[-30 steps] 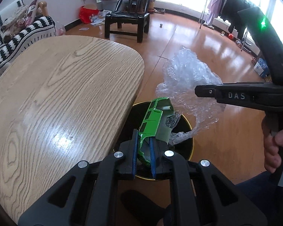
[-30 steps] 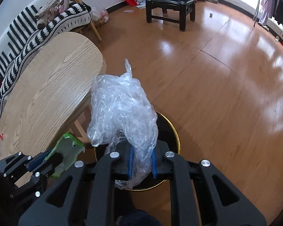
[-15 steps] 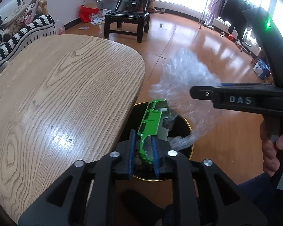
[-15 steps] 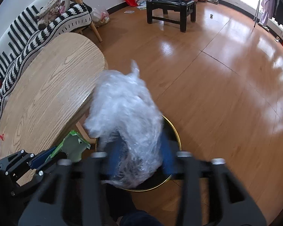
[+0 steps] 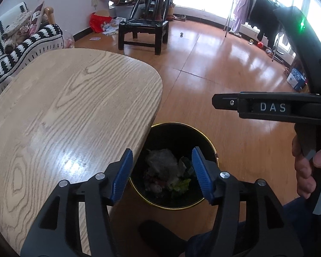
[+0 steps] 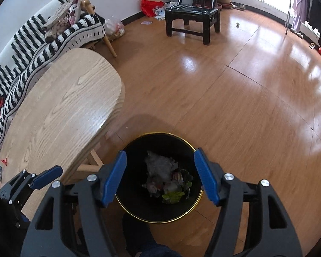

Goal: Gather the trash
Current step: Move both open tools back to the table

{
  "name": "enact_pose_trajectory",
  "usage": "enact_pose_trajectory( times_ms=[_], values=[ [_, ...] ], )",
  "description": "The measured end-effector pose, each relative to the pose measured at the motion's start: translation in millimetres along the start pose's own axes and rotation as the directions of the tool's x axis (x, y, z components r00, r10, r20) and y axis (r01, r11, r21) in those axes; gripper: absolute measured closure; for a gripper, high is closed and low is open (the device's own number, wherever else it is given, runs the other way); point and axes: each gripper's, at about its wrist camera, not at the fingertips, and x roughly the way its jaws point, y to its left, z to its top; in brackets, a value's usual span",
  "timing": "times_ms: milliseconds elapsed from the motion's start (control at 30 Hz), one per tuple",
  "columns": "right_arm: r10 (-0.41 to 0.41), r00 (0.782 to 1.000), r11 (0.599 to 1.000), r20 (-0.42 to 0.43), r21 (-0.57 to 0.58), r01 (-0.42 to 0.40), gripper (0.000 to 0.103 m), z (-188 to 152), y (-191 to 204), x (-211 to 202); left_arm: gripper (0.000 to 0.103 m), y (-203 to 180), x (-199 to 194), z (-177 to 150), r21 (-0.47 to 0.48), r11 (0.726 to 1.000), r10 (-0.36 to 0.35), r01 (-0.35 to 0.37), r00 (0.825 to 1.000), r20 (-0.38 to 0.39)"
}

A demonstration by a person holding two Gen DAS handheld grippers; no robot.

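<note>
The trash lies at the bottom of the black bin with the gold rim, which stands on the wooden floor just beside the edge of the table. On top you see a crumpled clear plastic film, and under it some small pieces, one of them green; the bin is dark inside, so I cannot say exactly what the small pieces are. I judge the film to be very light, soft and a little springy, so it may rise up again. If you must push it down or take it again, pinch it at a thick crumpled fold, not at a thin loose edge, because that can slip from the pads. Your left gripper hangs above the bin with its jaws spread wide and nothing between them. Your right gripper is also above the bin, jaws wide apart and empty. The table top shows no trash in these views.
</note>
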Motion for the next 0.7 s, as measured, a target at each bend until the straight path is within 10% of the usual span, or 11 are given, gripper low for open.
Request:
enact_pose_trajectory(
  times_ms=[267, 700],
  values=[
    [0.093, 0.992, 0.996, 0.089, -0.017, -0.092, 0.025, 14.2, 46.7, -21.4, 0.021, 31.8, -50.0, -4.6, -0.069, 0.996, 0.063, -0.057, 0.995, 0.078],
    [0.329, 0.944, 0.872, -0.003, -0.382, -0.305, 0.017, -12.0, 286.9, -38.7, 0.014, 183.4, -193.5, -93.7, -0.36, 0.897, 0.324, -0.258, 0.936, 0.138]
  ],
)
